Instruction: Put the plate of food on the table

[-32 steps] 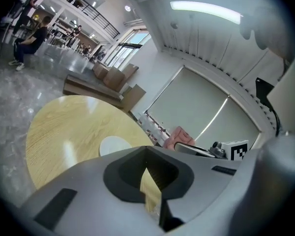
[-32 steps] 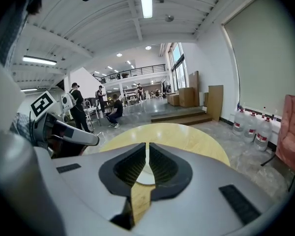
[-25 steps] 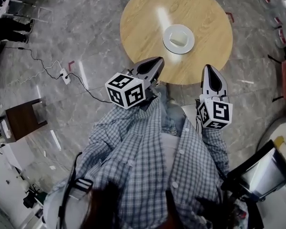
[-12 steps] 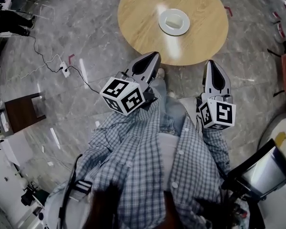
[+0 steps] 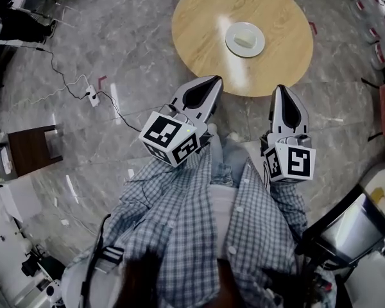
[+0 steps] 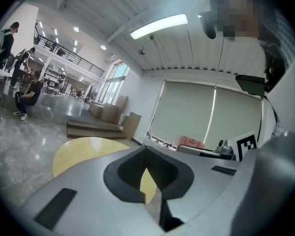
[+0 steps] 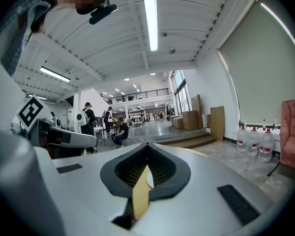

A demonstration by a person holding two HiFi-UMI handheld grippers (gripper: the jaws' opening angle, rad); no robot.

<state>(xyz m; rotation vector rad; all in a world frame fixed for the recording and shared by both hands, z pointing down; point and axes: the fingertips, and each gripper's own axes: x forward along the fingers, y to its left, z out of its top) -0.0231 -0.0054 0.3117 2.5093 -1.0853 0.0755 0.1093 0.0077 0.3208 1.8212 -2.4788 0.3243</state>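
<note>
Left gripper (image 5: 209, 86): jaws are being kept pressed together, nothing is being held between them. Right gripper (image 5: 285, 99): same, jaws closed tip to tip and empty. Both are being held roughly level in front of the blue-and-white checked shirt (image 5: 199, 217), side by side, tips being pointed toward the round light-wood bench (image 5: 199, 24). Neither is being brought into contact with anything; grey marble floor (image 5: 115, 63) is being seen under both.

Round white plate (image 5: 245, 39) with a pale piece of food on it is being carried by the bench, flat, right of centre, well apart from both grippers.

Judgement: placement is being read as done, with the plate down and released. No further grasp is being called for. The next move is only being asked to keep both grippers closed and clear of the bench edge, so the plate is not being nudged.
</note>
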